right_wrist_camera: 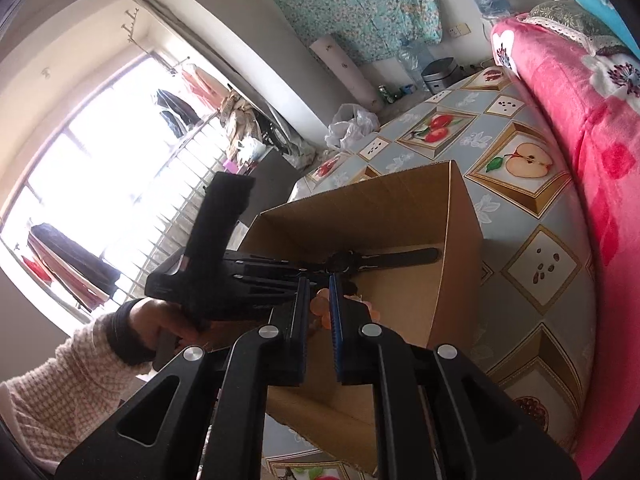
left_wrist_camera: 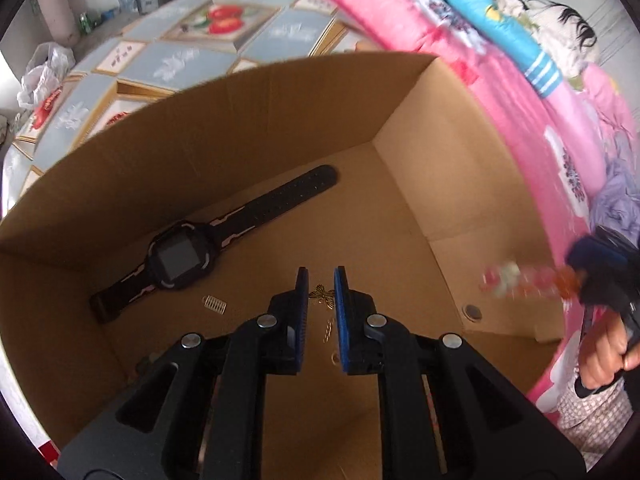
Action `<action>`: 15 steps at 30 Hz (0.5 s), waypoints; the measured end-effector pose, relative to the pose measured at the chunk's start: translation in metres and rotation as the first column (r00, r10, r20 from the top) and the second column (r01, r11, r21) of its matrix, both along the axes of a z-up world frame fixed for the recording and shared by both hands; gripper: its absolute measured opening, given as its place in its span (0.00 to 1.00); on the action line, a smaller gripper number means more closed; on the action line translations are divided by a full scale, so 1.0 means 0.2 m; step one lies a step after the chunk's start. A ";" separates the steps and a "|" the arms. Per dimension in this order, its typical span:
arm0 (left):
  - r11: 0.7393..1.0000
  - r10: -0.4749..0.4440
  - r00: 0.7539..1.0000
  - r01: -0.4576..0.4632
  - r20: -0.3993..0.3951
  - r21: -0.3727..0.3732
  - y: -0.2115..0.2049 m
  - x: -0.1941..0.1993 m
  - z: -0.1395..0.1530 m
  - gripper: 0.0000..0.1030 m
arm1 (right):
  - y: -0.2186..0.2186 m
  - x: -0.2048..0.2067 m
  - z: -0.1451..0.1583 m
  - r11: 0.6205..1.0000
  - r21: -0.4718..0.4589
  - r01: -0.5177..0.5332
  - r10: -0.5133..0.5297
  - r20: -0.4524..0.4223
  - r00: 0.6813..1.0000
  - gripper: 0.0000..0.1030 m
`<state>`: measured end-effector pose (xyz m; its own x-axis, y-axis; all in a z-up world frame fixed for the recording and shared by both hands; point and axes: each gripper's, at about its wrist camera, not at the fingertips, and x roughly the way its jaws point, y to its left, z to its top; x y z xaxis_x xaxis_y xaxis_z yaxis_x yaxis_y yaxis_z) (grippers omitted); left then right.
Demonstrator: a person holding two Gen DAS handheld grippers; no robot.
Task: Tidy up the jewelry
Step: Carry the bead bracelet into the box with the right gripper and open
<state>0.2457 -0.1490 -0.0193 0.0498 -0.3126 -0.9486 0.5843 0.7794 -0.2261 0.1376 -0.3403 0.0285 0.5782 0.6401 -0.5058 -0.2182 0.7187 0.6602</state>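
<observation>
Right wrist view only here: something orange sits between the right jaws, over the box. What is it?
Observer: The left wrist view shows a blurred string of pink, white and orange beads sticking out of the right gripper.
Operator: Anything in the brown cardboard box besides the black wristwatch?
Observer: Yes, a small gold butterfly pendant shows between the left gripper's jaws.
Operator: Anything more?
Observer: A small ribbed metal charm lies on the box floor beside the watch.
</observation>
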 end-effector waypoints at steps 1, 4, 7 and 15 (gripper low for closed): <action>1.000 0.000 1.000 0.000 -0.016 0.024 -0.02 0.03 -0.03 0.11 | 0.00 0.00 0.01 1.000 -0.001 -0.003 0.003 -0.002 1.000 0.10; 0.999 -0.002 1.000 0.003 -0.028 0.041 -0.06 0.07 -0.08 0.12 | 0.00 0.01 0.02 1.000 -0.018 -0.018 0.018 -0.004 1.000 0.10; 0.998 0.001 0.999 0.001 -0.033 0.057 -0.07 0.09 -0.10 0.17 | 0.01 0.02 0.02 0.998 -0.049 -0.030 0.029 -0.018 0.999 0.10; 0.999 0.053 0.999 -0.053 0.000 0.007 0.02 0.10 0.00 0.30 | 0.09 0.10 0.03 0.973 -0.211 -0.089 0.080 -0.050 0.996 0.10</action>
<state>0.2649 -0.1459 -0.0186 0.0655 -0.3032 -0.9507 0.5421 0.8107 -0.2212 0.1581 -0.3223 0.0338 0.5026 0.5608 -0.6579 -0.2600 0.8239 0.5037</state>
